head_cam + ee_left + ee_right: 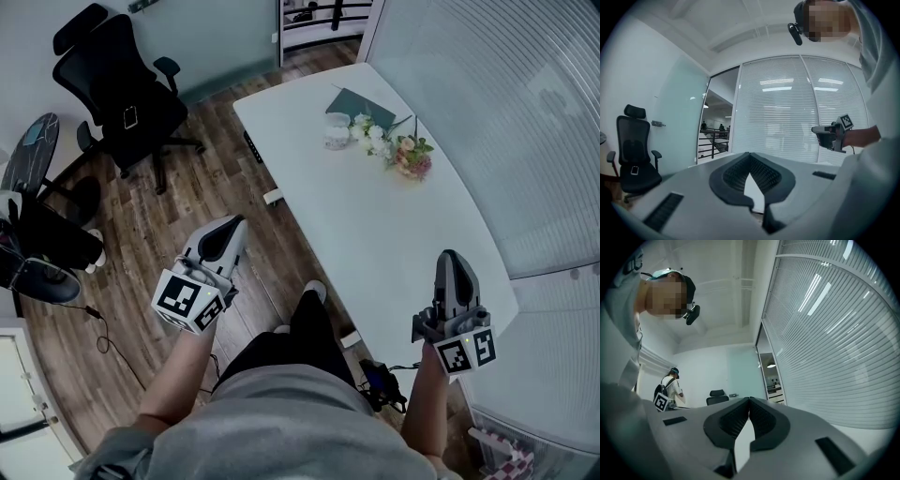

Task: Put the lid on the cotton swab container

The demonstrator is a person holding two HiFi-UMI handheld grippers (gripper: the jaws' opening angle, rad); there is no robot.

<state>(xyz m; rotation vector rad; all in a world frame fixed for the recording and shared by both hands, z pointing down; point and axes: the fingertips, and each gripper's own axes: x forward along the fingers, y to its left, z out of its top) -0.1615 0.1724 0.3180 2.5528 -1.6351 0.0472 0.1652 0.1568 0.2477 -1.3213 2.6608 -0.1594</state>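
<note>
A small clear round container (337, 130) stands at the far end of the white table (375, 234), beside a bunch of flowers (398, 150). I cannot make out a separate lid. My left gripper (236, 225) hangs over the wooden floor, left of the table and well short of the container. Its jaws meet at the tip (750, 154) with nothing between them. My right gripper (451, 256) is over the table's near right part, also far from the container. It is shut and empty too (749, 400). Each gripper view looks level across the room.
A dark green flat card (361, 105) lies behind the container. A black office chair (122, 94) stands on the floor at the far left, with more dark furniture (37, 244) at the left edge. A glass wall with blinds (487, 112) runs along the table's right side.
</note>
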